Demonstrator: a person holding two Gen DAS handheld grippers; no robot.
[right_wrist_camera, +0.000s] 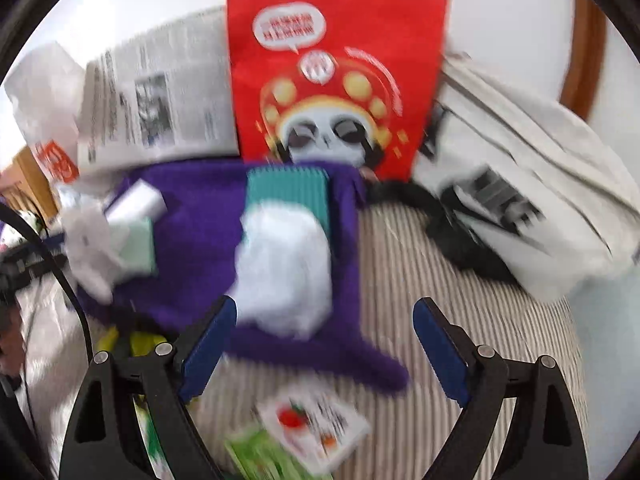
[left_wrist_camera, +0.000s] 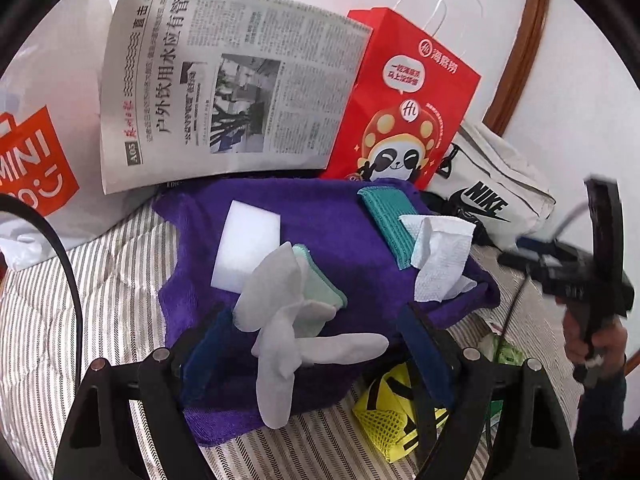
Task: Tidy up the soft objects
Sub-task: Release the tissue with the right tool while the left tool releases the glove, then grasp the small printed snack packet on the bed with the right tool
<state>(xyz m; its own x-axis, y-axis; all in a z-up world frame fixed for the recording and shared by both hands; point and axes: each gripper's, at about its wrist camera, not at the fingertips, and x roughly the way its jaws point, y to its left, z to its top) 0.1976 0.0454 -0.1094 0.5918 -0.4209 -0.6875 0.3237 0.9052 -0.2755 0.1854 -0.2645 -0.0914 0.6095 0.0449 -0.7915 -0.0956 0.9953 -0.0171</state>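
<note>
Purple towel [left_wrist_camera: 344, 216] (white glove [left_wrist_camera: 288, 320] on top) lies beneath both wide-open, empty grippers, left [left_wrist_camera: 312, 348] and right [right_wrist_camera: 324, 344]

Left gripper [left_wrist_camera: 316, 344]: jaws wide, nothing pressed between them. A pale glove [left_wrist_camera: 288, 328] lies across the gap just ahead, on the purple towel [left_wrist_camera: 332, 216]. Farther ahead the towel is crowded: white sponge block [left_wrist_camera: 246, 246], teal cloth [left_wrist_camera: 386, 220], crumpled tissue [left_wrist_camera: 438, 256]. Beyond, a newspaper [left_wrist_camera: 224, 84] and red paper bag [left_wrist_camera: 404, 100] stand as a wall; white Nike bag [left_wrist_camera: 492, 196] closes ahead-right. Yellow mesh item [left_wrist_camera: 384, 420] sits under the right finger. Bare striped bedding [left_wrist_camera: 100, 300] to the left is free.

Right gripper [right_wrist_camera: 324, 344]: jaws wide, empty. White wad [right_wrist_camera: 284, 264] ahead-left; open striped strip ahead-right. A printed packet [right_wrist_camera: 316, 424] lies directly below.
</note>
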